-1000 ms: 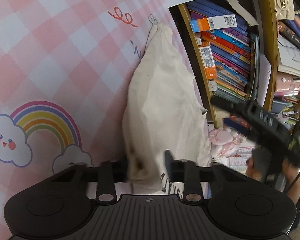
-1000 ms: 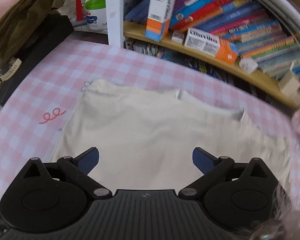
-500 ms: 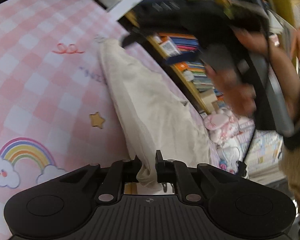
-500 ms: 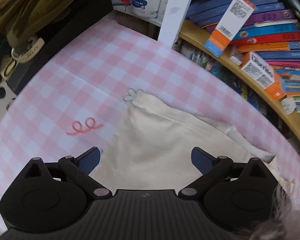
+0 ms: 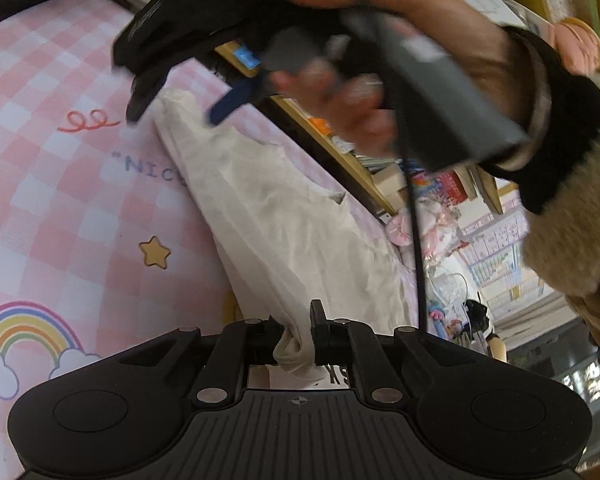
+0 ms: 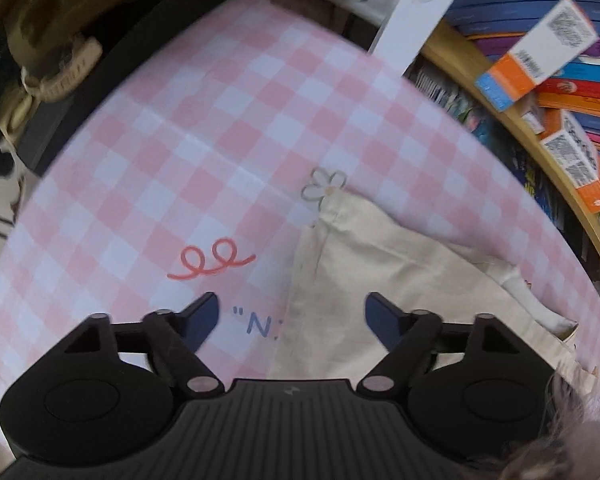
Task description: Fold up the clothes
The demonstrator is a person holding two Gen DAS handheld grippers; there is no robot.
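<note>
The cream garment (image 5: 284,216) lies wrinkled on the pink-checked bench (image 5: 60,184); the left gripper (image 5: 298,334) pinches its near edge, while the right gripper (image 6: 292,316) hovers wide apart, empty.

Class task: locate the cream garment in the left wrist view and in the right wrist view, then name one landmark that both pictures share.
Left wrist view: the cream garment runs diagonally through the centre, its near end pinched in the left gripper.
Right wrist view: it lies at lower right, its left edge between the open fingers of the right gripper.
Shared landmark: the red squiggle printed on the pink checked cloth.
</note>
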